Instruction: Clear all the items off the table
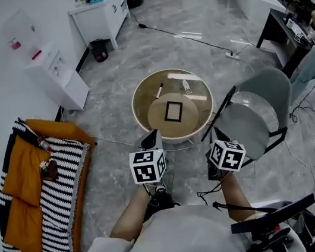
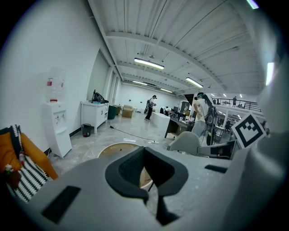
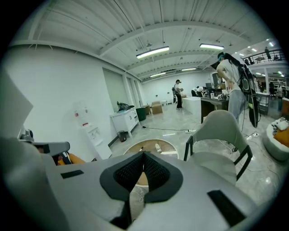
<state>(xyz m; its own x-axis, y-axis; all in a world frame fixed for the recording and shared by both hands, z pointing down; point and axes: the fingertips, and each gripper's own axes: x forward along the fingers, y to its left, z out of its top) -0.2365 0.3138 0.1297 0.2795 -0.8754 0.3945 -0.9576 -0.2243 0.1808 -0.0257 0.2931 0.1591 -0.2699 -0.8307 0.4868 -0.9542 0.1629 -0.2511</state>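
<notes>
The left gripper's [image 2: 144, 150] fingers are closed, their dark pads meeting at the tips with nothing between them. The right gripper's [image 3: 143, 154] fingers are closed in the same way, tip against tip, and it holds nothing. Neither touches anything.

In the head view both grippers hang side by side over the floor, near the round table [image 1: 141, 117], which lies at 12 o'clock from them. The left gripper [image 1: 151, 135] is just off the table's rim at about 7 o'clock, and the right gripper [image 1: 218, 136] is off it at about 5 o'clock.

On the table, a black square frame [image 1: 174, 111] lies on a round wooden disc [image 1: 159, 119] near the middle. A pen [image 1: 159, 90] lies toward 11 o'clock and a small bottle [image 1: 187, 86] toward 1 o'clock.

A grey chair [image 1: 262, 104] stands at the table's 3 o'clock, beside the right gripper. Orange cushions with a striped blanket [image 1: 58, 194] lie at 9 o'clock, well apart.
</notes>
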